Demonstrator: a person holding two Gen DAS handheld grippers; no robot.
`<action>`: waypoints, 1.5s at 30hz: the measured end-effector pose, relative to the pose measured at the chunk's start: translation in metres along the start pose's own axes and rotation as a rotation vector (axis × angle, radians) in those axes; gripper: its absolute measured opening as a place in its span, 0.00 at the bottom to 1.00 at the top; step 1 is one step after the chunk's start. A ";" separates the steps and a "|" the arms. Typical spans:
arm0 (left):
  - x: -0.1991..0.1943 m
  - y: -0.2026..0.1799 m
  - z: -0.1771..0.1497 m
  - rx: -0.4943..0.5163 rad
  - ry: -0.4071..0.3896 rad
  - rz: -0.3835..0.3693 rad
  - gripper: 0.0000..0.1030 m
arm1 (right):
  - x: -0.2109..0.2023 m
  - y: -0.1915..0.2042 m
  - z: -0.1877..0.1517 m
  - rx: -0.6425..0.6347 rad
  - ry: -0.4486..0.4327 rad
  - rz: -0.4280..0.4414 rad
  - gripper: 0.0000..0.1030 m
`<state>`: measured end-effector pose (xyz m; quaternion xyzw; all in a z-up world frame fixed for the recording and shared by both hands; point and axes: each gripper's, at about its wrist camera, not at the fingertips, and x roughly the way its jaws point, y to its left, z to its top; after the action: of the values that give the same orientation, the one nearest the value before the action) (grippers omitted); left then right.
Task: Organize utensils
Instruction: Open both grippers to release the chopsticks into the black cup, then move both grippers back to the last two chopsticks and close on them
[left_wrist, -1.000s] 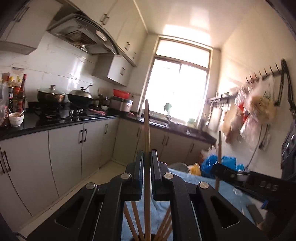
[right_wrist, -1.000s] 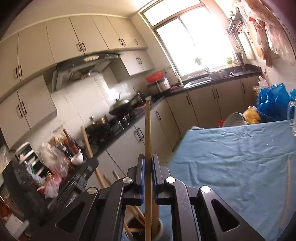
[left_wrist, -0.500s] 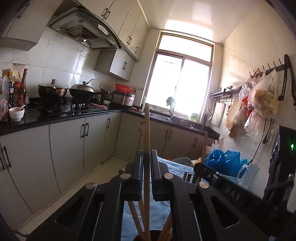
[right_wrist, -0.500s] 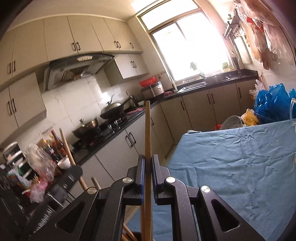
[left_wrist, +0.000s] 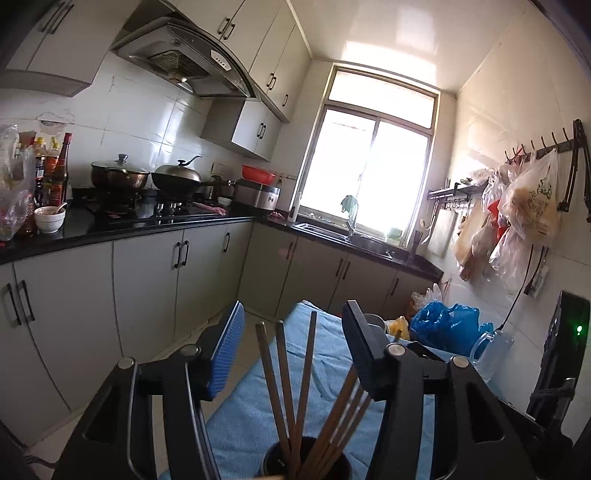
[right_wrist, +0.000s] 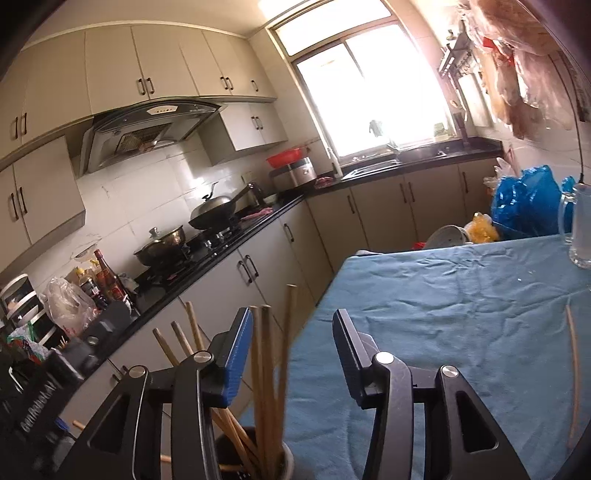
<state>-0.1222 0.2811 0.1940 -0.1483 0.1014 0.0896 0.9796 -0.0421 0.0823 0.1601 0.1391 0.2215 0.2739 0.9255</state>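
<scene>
Where chopsticks (right_wrist: 266, 373) crowd the holder (right_wrist: 284, 461) — a mug (right_wrist: 581, 225) stands apart.

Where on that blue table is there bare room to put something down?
The blue cloth lies bare across its middle, between the chopstick holder, the glass mug and a lone chopstick near the right edge. The far corner is crowded with a blue bag and a bowl.

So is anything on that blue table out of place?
Yes: one chopstick lies alone on the blue tablecloth near the right edge of the right wrist view, while the other chopsticks stand in the dark holder.
</scene>
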 end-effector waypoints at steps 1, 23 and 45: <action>-0.004 -0.001 0.000 -0.001 0.004 -0.001 0.52 | -0.004 -0.003 0.000 0.005 -0.001 -0.006 0.53; -0.049 -0.120 -0.082 0.218 0.292 -0.292 0.69 | -0.113 -0.259 -0.053 0.253 0.201 -0.492 0.61; 0.113 -0.289 -0.219 0.391 0.823 -0.377 0.49 | -0.089 -0.359 -0.054 0.158 0.340 -0.650 0.16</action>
<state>0.0087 -0.0414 0.0423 -0.0004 0.4665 -0.1761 0.8668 0.0251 -0.2518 0.0075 0.0848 0.4251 -0.0329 0.9006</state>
